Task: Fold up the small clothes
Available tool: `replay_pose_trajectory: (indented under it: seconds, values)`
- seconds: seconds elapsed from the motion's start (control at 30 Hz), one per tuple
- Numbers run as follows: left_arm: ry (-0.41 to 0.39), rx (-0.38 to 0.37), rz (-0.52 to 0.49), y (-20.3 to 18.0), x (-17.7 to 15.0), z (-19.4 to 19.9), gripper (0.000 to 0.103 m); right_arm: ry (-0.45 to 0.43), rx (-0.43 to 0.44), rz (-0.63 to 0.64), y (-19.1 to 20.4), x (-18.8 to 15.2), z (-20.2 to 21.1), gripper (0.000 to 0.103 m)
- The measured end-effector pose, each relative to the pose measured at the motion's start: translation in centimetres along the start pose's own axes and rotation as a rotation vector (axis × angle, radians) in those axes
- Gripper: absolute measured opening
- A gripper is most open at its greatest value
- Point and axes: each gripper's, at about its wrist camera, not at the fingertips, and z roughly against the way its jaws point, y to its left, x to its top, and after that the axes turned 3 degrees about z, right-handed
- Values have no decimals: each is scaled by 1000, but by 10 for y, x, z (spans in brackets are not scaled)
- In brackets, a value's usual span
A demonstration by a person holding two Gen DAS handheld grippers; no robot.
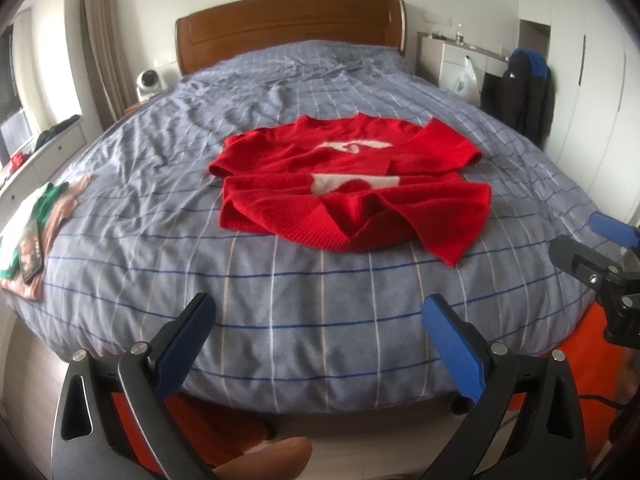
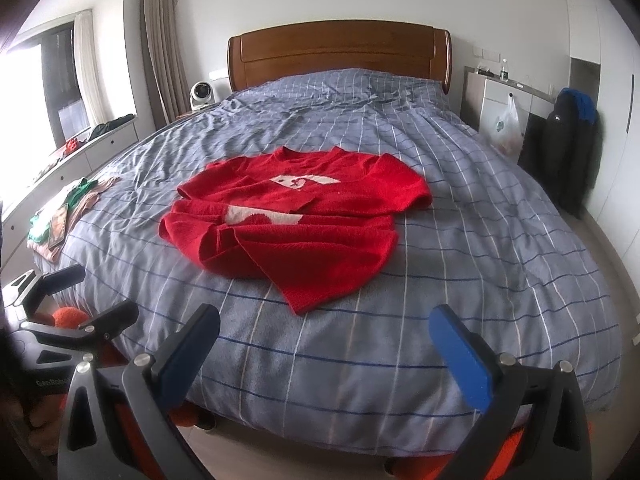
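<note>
A red knit sweater (image 1: 348, 184) with a white motif lies on the blue checked bed cover, sleeves folded across the chest and the hem rumpled toward me; it also shows in the right wrist view (image 2: 296, 224). My left gripper (image 1: 320, 320) is open and empty, held above the foot of the bed, well short of the sweater. My right gripper (image 2: 324, 332) is open and empty too, also at the foot of the bed. The right gripper shows at the right edge of the left wrist view (image 1: 600, 248). The left gripper shows at the left edge of the right wrist view (image 2: 72, 300).
The bed (image 1: 280, 300) fills the view, with a wooden headboard (image 1: 288, 24) behind. A pile of green and pink clothes with a phone on top (image 1: 36, 236) lies at the bed's left edge. A white cabinet (image 1: 452, 60) and a dark jacket (image 1: 520, 88) stand at the right.
</note>
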Motion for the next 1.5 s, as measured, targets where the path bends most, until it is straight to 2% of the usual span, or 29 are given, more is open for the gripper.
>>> replay_pose_trajectory:
  seconds: [1.5]
  values:
    - [-10,-7,2,-4,-1,2,103,-14,-8,-7,0,1,6,103]
